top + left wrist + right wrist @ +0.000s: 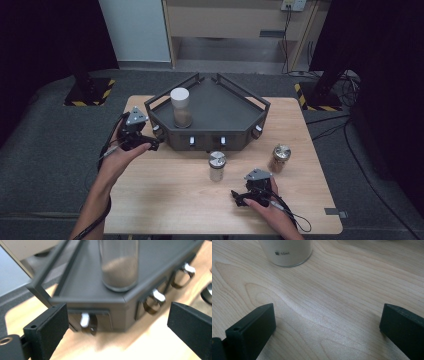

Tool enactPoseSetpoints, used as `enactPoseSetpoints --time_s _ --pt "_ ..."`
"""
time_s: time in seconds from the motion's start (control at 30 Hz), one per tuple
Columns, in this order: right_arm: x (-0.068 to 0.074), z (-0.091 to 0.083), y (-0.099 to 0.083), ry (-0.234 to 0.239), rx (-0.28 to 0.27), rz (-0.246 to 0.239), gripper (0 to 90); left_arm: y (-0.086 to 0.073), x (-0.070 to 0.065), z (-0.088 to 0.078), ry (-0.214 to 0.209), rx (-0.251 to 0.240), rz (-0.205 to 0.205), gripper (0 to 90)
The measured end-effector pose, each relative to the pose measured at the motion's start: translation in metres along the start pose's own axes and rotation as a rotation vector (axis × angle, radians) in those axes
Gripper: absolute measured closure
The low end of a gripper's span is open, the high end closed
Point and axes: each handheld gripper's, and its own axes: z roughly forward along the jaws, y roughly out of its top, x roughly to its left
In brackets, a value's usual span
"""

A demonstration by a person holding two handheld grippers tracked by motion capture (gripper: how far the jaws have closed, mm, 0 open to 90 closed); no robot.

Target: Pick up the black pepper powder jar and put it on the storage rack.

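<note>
A staged recording lab or test studio: a small wooden tabletop (170, 200) stands on grey carpet between black curtains, with stand bases edged in yellow-and-black hazard tape (89, 92) at either side. Cables (340, 127) trail across the floor to a wall socket (293, 5). On the tabletop, a dark angular tray (235, 107) with switches and a jar marked "50ml" (287, 252) suggest a bench-test setup.
</note>
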Motion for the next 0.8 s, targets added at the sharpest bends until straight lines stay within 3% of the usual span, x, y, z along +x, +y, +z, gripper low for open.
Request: enactPoseSetpoints --time_s 0.27,0.53,0.8 --pt "0.0 0.0 0.0 0.0 0.0 0.0 0.5 -0.024 -0.011 -0.004 -0.002 0.016 -0.023 2.4" --pt "0.0 0.0 0.0 0.0 0.0 0.0 0.5 -0.039 -0.022 0.004 -0.018 0.029 -0.047 2.9" --pt "0.0 0.0 0.0 0.001 0.0 0.0 0.5 -0.043 -0.038 0.015 -0.034 0.08 -0.005 4.0"
